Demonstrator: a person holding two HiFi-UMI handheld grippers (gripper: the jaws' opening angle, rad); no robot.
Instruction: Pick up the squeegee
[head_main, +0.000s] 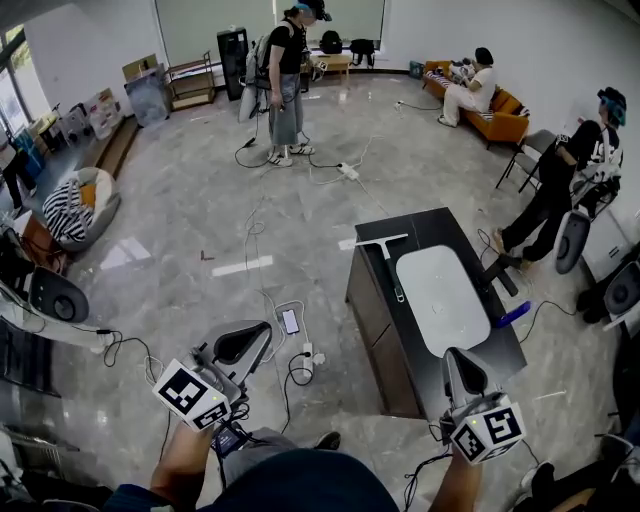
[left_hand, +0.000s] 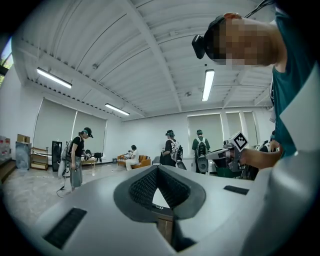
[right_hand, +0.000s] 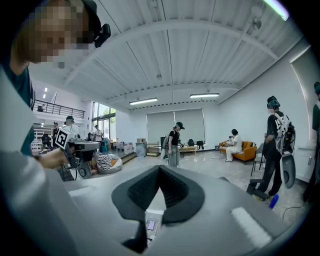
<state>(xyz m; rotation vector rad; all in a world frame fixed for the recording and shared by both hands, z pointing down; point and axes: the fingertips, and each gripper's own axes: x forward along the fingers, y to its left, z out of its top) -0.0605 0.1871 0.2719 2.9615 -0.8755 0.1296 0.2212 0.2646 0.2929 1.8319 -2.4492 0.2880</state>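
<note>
Currently left hand-held gripper (head_main: 258, 334), right hand-held gripper (head_main: 454, 358) closed, empty; squeegee (head_main: 386, 252) on table (head_main: 432, 224).

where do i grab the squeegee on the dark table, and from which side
Probably the slim handle of the squeegee, about midway, coming down from above with jaws across it. It lies flat on the dark table, handle pointing toward you, wide blade at the far end; the white oval panel lies close on its right.
</note>
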